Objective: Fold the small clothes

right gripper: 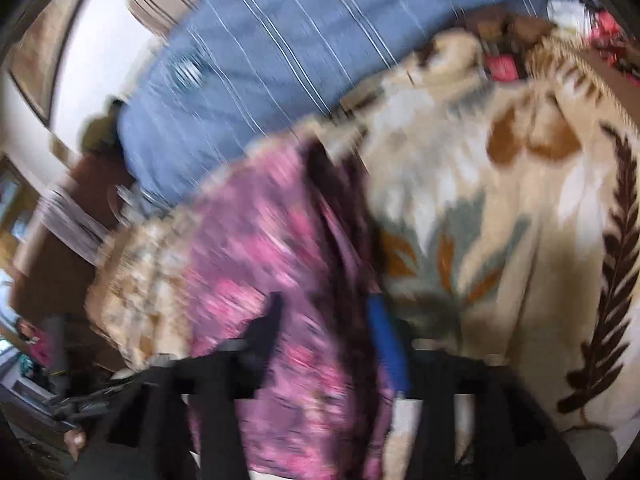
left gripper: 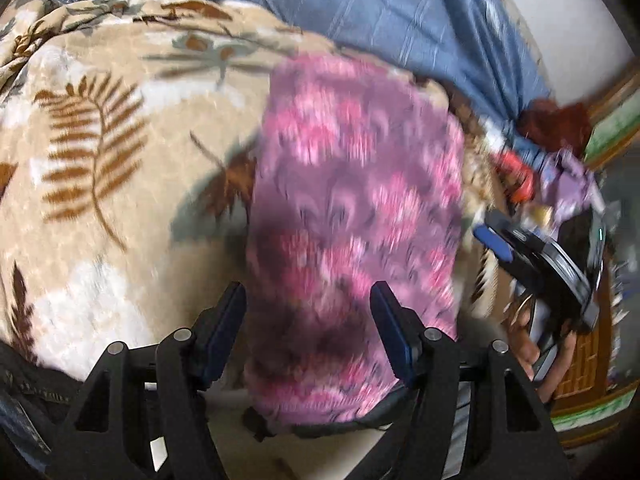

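A small pink and purple patterned garment (left gripper: 352,208) lies folded into a long strip on a beige blanket with brown leaf print (left gripper: 92,168). My left gripper (left gripper: 308,304) is open, its jaws wide apart above the near end of the garment. The right gripper shows at the right of the left wrist view (left gripper: 532,248), beside the garment's right edge. In the blurred right wrist view the garment (right gripper: 280,280) runs between the jaws of my right gripper (right gripper: 326,312), which stand apart over the cloth. The blanket (right gripper: 520,220) lies to the right.
A blue striped sheet (left gripper: 380,4) covers the bed behind the blanket and shows in the right wrist view (right gripper: 248,72). A heap of red and purple clothes (left gripper: 560,168) lies at the right. Wooden furniture (left gripper: 584,364) stands beside the bed.
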Tool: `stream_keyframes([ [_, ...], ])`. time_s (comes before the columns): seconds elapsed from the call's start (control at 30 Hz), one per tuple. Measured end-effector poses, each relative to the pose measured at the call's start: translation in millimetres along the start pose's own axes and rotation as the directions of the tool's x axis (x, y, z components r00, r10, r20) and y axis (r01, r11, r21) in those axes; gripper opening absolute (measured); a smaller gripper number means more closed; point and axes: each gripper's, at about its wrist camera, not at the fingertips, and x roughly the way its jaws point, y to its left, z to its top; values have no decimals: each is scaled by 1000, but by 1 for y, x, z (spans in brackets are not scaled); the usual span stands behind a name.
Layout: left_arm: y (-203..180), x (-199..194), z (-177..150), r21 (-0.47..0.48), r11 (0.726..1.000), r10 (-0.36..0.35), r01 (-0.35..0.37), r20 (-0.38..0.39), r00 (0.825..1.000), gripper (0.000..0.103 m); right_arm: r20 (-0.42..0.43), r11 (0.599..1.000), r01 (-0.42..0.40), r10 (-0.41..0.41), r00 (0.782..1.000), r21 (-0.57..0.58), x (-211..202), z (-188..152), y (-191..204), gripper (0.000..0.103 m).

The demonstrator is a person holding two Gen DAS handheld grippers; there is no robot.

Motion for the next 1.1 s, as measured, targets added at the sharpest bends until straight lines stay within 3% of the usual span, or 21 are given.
stream_keyframes([
  [0.03, 2, -2, 8, -13, 1000, -17, 17, 8, 1000, 68, 20, 999, -34, 34, 999, -3, -7, 7, 1, 76],
  [0.13, 10, 0, 41, -74, 996, -51, 54, 40, 998, 73, 10, 994, -106, 106, 994, 5, -5, 34, 2, 83],
  [0.27, 22, 26, 88, -119, 987, -99, 104, 47, 994, 76, -79, 990, -136, 139, 987, 41, 37, 76, -1, 83],
  [0.33, 35, 48, 103, -167, 977, -138, 136, 0, 990, 76, -123, 986, -145, 154, 980, 83, 72, 89, -12, 83],
  [0.43, 49, 67, 110, -205, 947, -256, 247, -15, 967, 76, -177, 982, -116, 142, 974, 149, 105, 85, -31, 83],
  [0.5, 55, 75, 112, -217, 929, -308, 298, -11, 951, 76, -170, 972, -156, 186, 968, 174, 112, 70, -44, 82],
  [0.6, 61, 91, 117, -246, 904, -367, 351, -22, 930, 78, -167, 970, -159, 190, 967, 185, 110, 67, -51, 65],
  [0.73, 63, 107, 127, -261, 896, -378, 359, -23, 926, 80, -178, 975, -138, 169, 969, 173, 115, 71, -51, 54],
  [0.77, 60, 108, 128, -254, 898, -376, 359, -20, 926, 72, -184, 975, -134, 167, 969, 180, 118, 72, -52, 50],
  [0.8, 56, 106, 129, -237, 907, -360, 348, -11, 933, 59, -196, 975, -126, 162, 967, 185, 119, 73, -55, 39],
  [0.83, 48, 96, 130, -210, 930, -311, 302, -12, 950, 41, -205, 975, -124, 162, 965, 186, 120, 74, -56, 27],
  [0.87, 45, 88, 131, -200, 927, -321, 316, 7, 947, 37, -209, 975, -127, 165, 964, 183, 116, 74, -56, 25],
  [0.9, 38, 63, 131, -177, 909, -370, 376, 71, 926, 36, -195, 972, -148, 184, 963, 185, 107, 76, -53, 23],
  [0.93, 32, 49, 133, -147, 912, -372, 383, 98, 923, 36, -174, 974, -161, 189, 966, 162, 99, 82, -47, 21],
  [0.97, 26, 37, 135, -111, 921, -362, 374, 120, 925, 36, -138, 974, -184, 201, 970, 131, 89, 88, -40, 17],
  [1.03, 17, 27, 144, -51, 940, -328, 339, 152, 932, 36, -96, 960, -246, 260, 961, 132, 85, 98, -34, 17],
  [1.1, 23, 47, 153, -25, 966, -250, 257, 155, 956, 34, -86, 975, -196, 205, 975, 100, 98, 100, -30, 17],
])
